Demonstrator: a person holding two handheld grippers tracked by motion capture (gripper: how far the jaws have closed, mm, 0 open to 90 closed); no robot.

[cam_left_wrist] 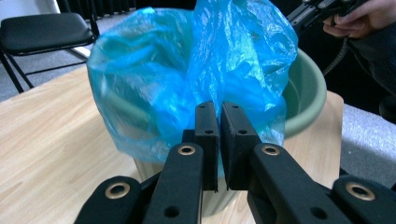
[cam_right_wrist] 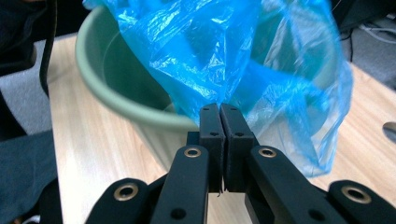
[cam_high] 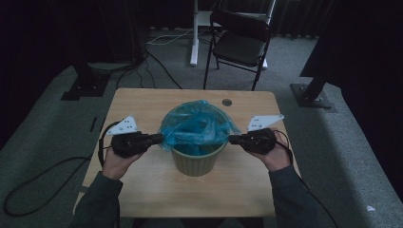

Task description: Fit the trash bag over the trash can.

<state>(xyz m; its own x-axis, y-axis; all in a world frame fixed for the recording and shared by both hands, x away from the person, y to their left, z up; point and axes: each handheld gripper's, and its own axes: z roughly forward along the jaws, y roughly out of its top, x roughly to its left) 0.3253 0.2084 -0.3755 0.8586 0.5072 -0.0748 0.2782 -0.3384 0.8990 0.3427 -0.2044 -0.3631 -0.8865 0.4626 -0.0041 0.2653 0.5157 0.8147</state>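
**Lining the bin: both grippers pinching the bag edge**

Left gripper (cam_high: 159, 138) and right gripper (cam_high: 231, 139) are each clamping, jaws closed, on the blue plastic bag (cam_high: 197, 126) at opposite sides. The film is looking thin, light, slippery and tear-prone; its edge is the best hold. The bag is sitting in the green bin (cam_high: 197, 161) mid-table (cam_high: 142, 102), its rim partly covered.

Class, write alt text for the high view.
A person's left gripper and right gripper pinch opposite edges of a blue plastic bag sitting in a green bin on a wooden table. A black folding chair stands behind.
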